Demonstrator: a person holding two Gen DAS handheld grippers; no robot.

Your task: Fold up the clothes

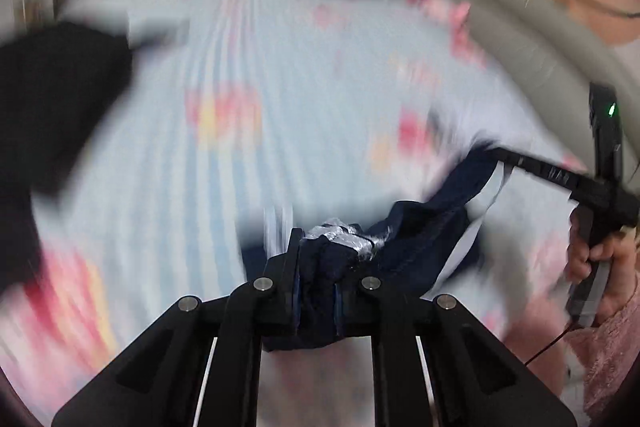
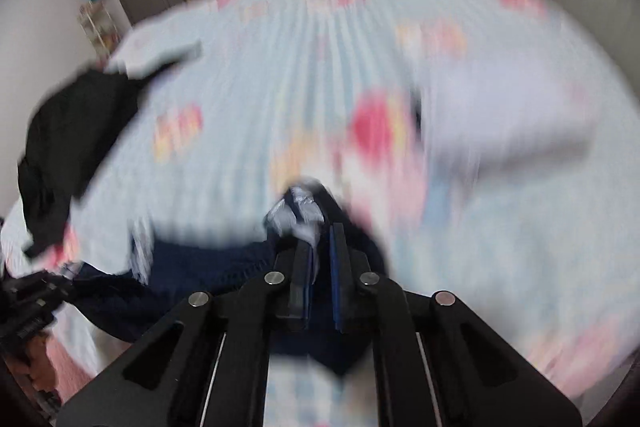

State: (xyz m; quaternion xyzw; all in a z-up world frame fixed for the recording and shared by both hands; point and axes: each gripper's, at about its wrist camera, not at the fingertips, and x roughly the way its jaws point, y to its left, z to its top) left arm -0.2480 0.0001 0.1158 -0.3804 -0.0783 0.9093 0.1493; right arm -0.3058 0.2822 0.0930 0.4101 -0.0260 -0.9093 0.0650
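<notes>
Both hand-held grippers (image 1: 320, 259) (image 2: 316, 247) clamped on navy garment (image 1: 420, 227); white folded cloth (image 2: 500, 107) only in right view.

Navy garment (image 1: 416, 231) bunched, stretched above bedspread

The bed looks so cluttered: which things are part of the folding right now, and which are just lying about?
In the job:
- navy garment, stretched between both grippers
- left gripper, shut on it
- right gripper, shut on it

Lying about:
- black clothing at the bed's left side
- pale folded item on the right
- striped bedsheet underneath
- small shelf by the wall
</notes>
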